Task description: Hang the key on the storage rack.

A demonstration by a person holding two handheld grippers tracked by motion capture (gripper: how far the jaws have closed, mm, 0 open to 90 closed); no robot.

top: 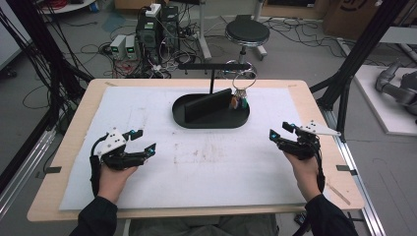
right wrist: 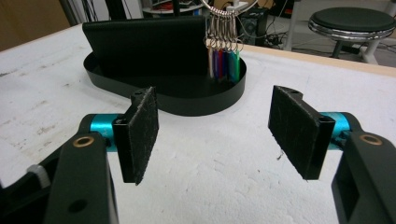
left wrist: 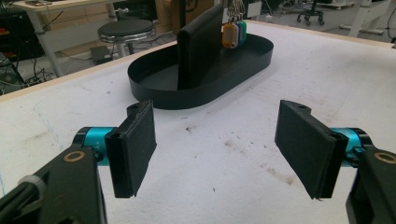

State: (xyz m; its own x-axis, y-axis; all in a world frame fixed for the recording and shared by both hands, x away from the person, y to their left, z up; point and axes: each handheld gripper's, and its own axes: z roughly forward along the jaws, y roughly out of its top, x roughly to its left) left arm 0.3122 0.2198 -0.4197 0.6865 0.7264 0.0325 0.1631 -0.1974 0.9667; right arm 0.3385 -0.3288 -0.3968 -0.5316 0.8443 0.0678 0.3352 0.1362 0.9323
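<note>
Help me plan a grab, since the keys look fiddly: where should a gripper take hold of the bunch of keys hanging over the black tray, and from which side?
Probably the large metal ring at the top of the bunch of keys, approached by the right gripper, which is nearer. The ring hangs free from the stand's bar, above the black tray, while the coloured tags dangle loosely beside the upright black panel.

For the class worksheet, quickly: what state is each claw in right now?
Left claw: open, holding nothing, over the white mat.
Right claw: open, holding nothing.

left gripper (top: 144, 140): jaws apart, nothing held | right gripper (top: 279, 132): jaws apart, nothing held
</note>
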